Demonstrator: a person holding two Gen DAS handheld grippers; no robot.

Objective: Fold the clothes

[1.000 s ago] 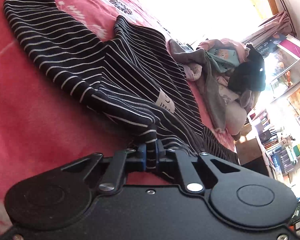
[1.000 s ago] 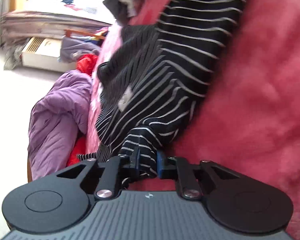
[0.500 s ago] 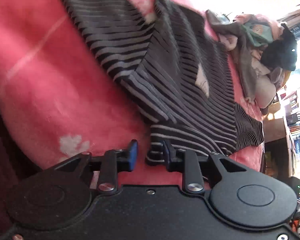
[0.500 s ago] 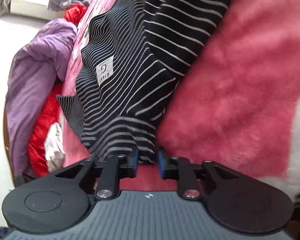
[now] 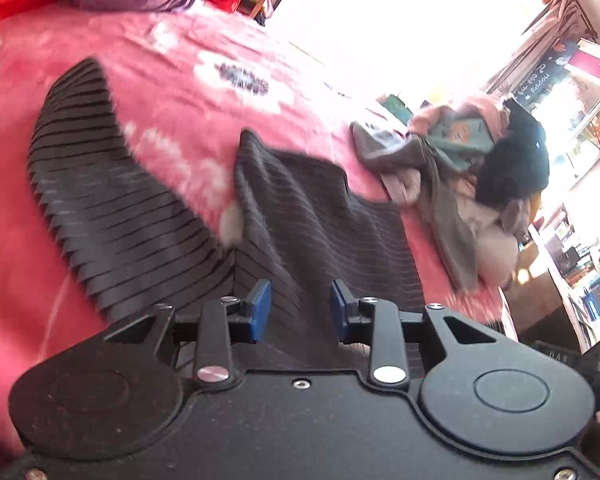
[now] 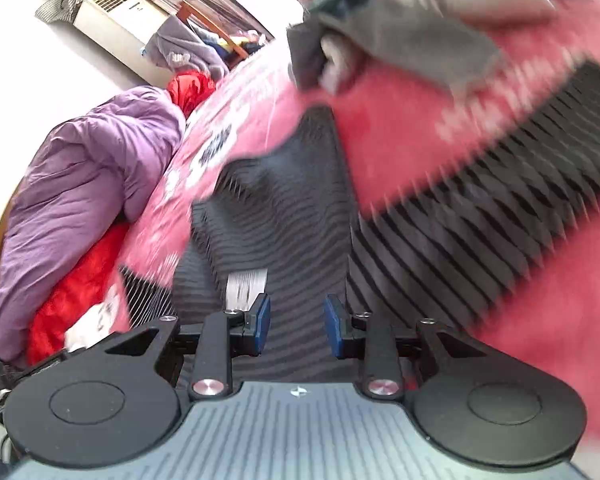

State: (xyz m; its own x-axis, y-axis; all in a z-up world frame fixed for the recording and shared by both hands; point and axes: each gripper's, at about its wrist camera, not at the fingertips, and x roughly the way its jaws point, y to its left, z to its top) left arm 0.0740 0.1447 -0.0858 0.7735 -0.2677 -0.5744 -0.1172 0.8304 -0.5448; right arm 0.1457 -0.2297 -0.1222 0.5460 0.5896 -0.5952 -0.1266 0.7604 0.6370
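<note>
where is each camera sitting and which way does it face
Left wrist: on the left gripper, looking down along its opening blue fingers at the striped garment on the pink blanket; clothes pile beyond. No hand shows.
Right wrist: on the right gripper, fingers apart over the same garment; purple duvet left. No hand shows.
Shared: garment, blanket, pile, duvet.
</note>
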